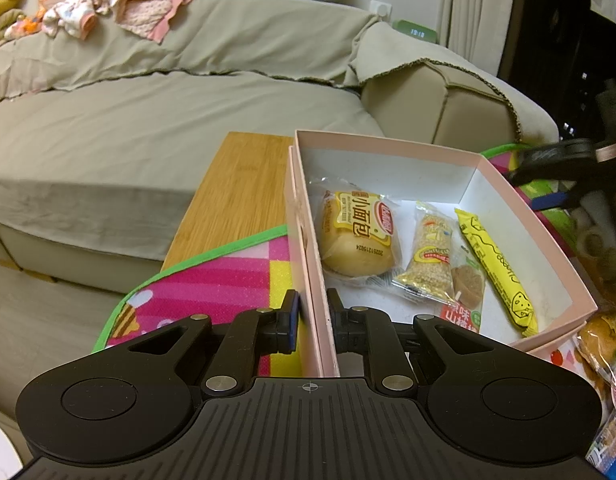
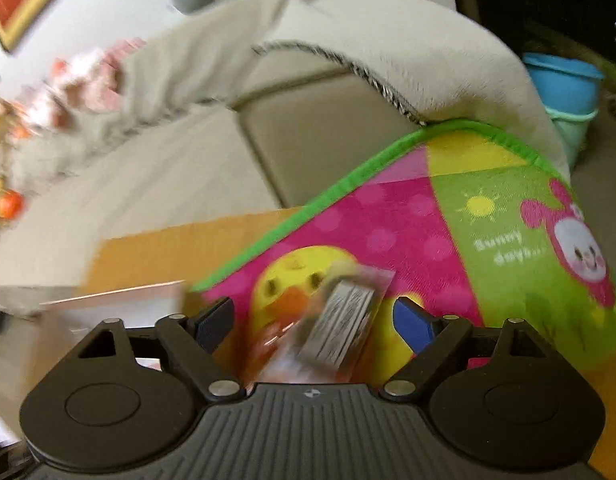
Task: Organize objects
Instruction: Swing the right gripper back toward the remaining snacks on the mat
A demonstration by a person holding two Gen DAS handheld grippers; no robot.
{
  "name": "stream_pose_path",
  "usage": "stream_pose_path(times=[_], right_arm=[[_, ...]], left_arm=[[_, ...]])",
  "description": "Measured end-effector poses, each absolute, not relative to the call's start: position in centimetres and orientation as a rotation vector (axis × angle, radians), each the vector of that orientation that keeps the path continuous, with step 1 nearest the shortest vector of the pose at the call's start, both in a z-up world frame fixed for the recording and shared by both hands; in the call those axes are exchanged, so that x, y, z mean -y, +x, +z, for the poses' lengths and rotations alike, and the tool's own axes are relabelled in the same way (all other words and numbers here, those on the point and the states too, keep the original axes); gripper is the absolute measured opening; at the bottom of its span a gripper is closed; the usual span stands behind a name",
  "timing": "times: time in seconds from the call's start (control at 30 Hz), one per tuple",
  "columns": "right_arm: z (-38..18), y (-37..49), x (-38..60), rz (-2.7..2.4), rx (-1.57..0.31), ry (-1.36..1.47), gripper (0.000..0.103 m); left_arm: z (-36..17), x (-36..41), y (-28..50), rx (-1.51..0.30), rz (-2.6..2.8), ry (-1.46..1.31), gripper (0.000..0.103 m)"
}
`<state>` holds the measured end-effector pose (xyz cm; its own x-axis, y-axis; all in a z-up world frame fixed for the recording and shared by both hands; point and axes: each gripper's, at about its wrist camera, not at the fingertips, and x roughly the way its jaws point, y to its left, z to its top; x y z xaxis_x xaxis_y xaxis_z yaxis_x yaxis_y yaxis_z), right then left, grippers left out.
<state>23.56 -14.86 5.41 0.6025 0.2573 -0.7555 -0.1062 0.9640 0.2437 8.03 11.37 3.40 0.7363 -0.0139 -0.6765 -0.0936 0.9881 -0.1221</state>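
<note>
Left gripper (image 1: 311,322) is clamped on the near-left wall of the pink box (image 1: 308,240), one finger outside and one inside, pads pressing the cardboard.

Inside the box, ahead of the inner finger:
- bread roll packet (image 1: 358,236), just ahead; yellow label with Chinese characters "小面包", a red brand badge I can't read, and an upside-down date stamp "20251215024"
- sesame-looking bar in a clear wrapper (image 1: 426,258), to the right of the roll; green-yellow oval label, text too small
- brown disc snack packet (image 1: 466,292), touching that bar; the red panel shows "味" and "山", the rest is cut off
- yellow stick packet (image 1: 496,268), furthest right, along the right wall; cartoon cheese print, scrawled lettering unreadable

The box sits partly on a cartoon mat (image 1: 212,280) and a wooden tabletop (image 1: 236,184). A green clock (image 1: 414,33) beyond reads "19:18".

Right gripper (image 2: 314,322): fingers spread wide, not pressing anything. A clear snack packet (image 2: 336,328) lies between them, blurred; striped grey panel and orange-red contents, print unreadable. I cannot tell if either pad touches it. The mat ahead of the right finger reads "Sunny days...".
</note>
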Motion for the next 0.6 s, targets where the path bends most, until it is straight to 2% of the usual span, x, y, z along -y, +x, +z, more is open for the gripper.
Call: stream_pose_path(times=[0.07,0.1,0.17,0.6], right_arm=[[4.3,24.3,14.1,0.209,-0.945,0.154,0.054],[3.9,23.8,14.1,0.209,-0.954,0.150,0.047],[3.9,22.7,14.4,0.241,-0.954,0.154,0.040],[10.4,6.0,18.7,0.310,-0.780,0.085,0.040]], left_arm=[[3.4,-11.4,8.0,-0.741,0.042,-0.154,0.016],[3.4,-11.4,7.9,-0.740,0.042,-0.156,0.017],[3.4,-11.5,7.9,-0.738,0.042,-0.160,0.017],[3.3,-11.4,7.8,-0.731,0.045,-0.171,0.017]])
